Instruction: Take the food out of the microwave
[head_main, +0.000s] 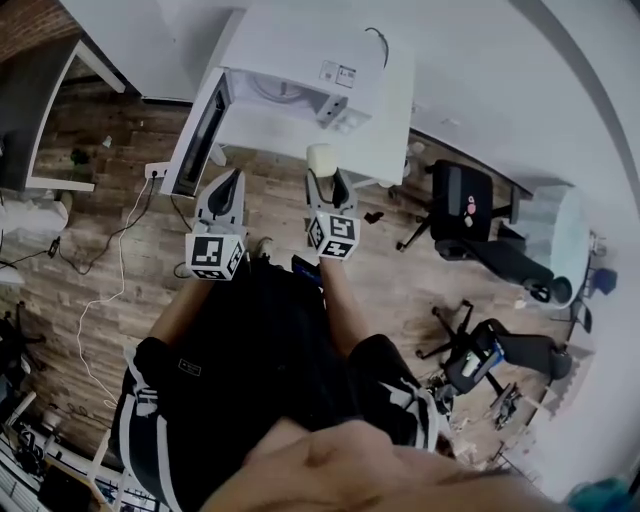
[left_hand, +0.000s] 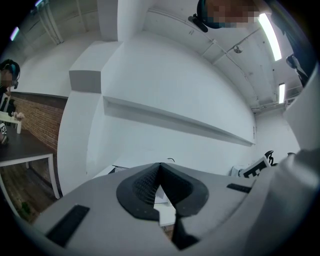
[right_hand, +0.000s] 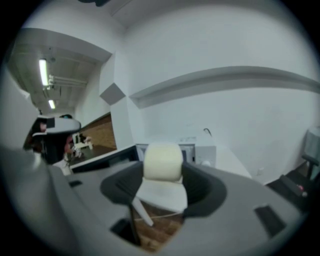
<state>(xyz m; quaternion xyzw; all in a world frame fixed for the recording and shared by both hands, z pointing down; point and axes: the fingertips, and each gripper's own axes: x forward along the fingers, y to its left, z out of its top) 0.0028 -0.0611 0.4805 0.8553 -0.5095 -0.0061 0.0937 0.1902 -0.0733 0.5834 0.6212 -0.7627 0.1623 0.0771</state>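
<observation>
At the far left of the table (head_main: 392, 150), the microwave door (head_main: 199, 135) hangs open towards you, and the white microwave (head_main: 300, 70) sits just to its right with its cavity exposed. I can't see anything left inside it, though the head view shows little of the interior.

Your left gripper (left_hand: 160, 171) is next, held near the open door and just beside your right one. Its jaws are pressed together with nothing between them, so it is carrying nothing.

To the right of it, your right gripper (head_main: 326, 183) has the food (right_hand: 162, 161), a pale cream, rounded block like a bun. The jaws are closed on its two sides. It is outside the microwave, over the near edge of the table and in front of the opening.

I judge the food to be light and soft. Its corners are rounded and its surface is matte, so it should give under pressure rather than slip. Squeeze only enough to keep it from sagging, because a hard pinch would probably dent or tear it. The hold looks good as it is: the pads sit across the middle of the width and the top rises a little above them. A grip nearer the top edge would let it pivot and drop out.

Farther right, office chairs (head_main: 470, 212) stand on the wooden floor, well apart from the table.
</observation>
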